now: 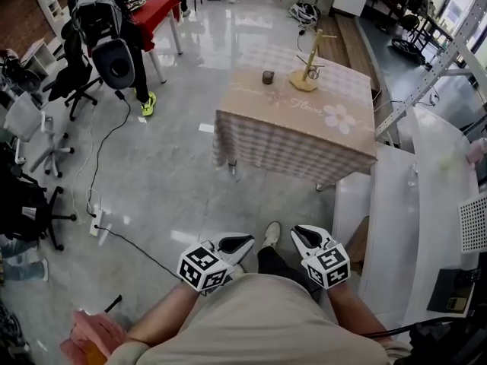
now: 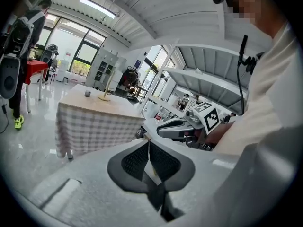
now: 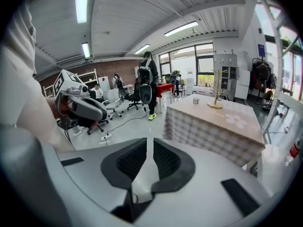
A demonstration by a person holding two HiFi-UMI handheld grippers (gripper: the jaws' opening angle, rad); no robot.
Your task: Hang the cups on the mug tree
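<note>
A wooden mug tree (image 1: 307, 70) stands on a table under a checked cloth (image 1: 289, 139), far ahead of me. One small cup (image 1: 313, 73) hangs low on the tree, and a dark cup (image 1: 268, 77) stands on the table to its left. Both grippers are held close to my body, far from the table. My left gripper (image 1: 237, 242) (image 2: 148, 143) is shut on nothing, its pads meeting at the tips. My right gripper (image 1: 298, 235) (image 3: 149, 143) shows a narrow gap between its pads, with nothing in it. The right gripper view shows the tree (image 3: 218, 97) and the standing cup (image 3: 196, 100).
A white counter (image 1: 396, 226) runs along my right. Office chairs (image 1: 42, 139) and a power strip with cable (image 1: 97, 223) lie on the left. A person with a backpack (image 1: 114, 44) stands by a red table (image 1: 156, 10) at the back left.
</note>
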